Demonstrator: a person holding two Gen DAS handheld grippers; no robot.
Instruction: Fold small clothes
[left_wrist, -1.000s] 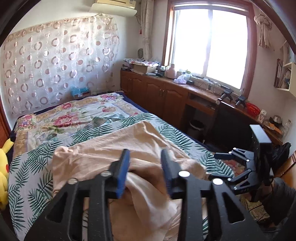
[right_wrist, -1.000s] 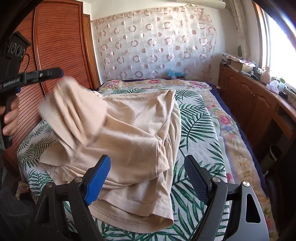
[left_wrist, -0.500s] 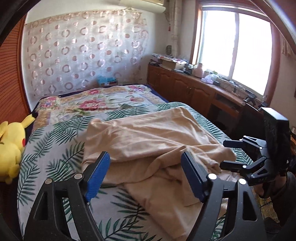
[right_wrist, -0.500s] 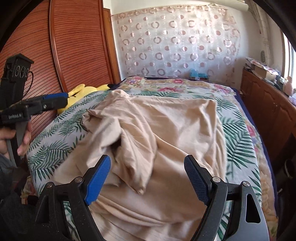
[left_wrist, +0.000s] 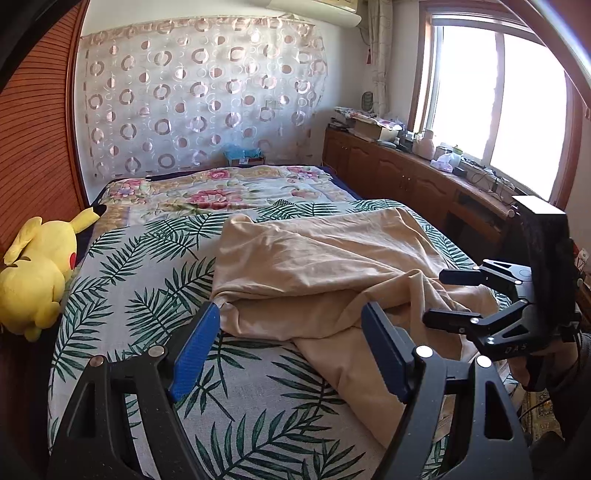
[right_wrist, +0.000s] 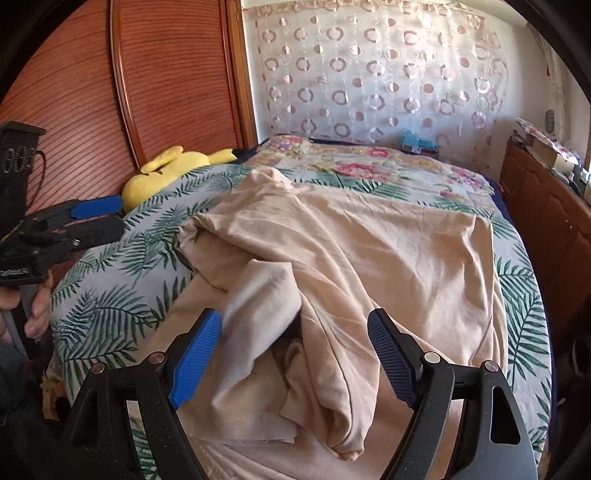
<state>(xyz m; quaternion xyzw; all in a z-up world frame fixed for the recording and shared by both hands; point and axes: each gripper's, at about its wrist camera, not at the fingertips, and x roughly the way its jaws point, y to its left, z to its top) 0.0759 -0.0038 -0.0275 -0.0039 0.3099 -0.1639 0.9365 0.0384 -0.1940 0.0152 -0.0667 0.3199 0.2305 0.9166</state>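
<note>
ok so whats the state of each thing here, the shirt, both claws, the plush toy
beige garment: crumpled, partly folded over itself, lying loose on the bed, held by neither claw
left claw: open, nothing between its pads
right claw: open, hovering over the garment, not pinching it
yellow plush toy: lying on its side at the bed's edge by the wooden wall
leaf-print bed cover: spread flat

One beige garment (left_wrist: 317, 266); one yellow plush toy (left_wrist: 37, 280); two grippers (left_wrist: 288, 354) (right_wrist: 295, 358); one bed (left_wrist: 155, 288)

A yellow plush toy (left_wrist: 35, 269) lies at the palm-leaf bedspread's (left_wrist: 147, 295) edge, below a circle-patterned curtain (left_wrist: 199, 96).
</note>
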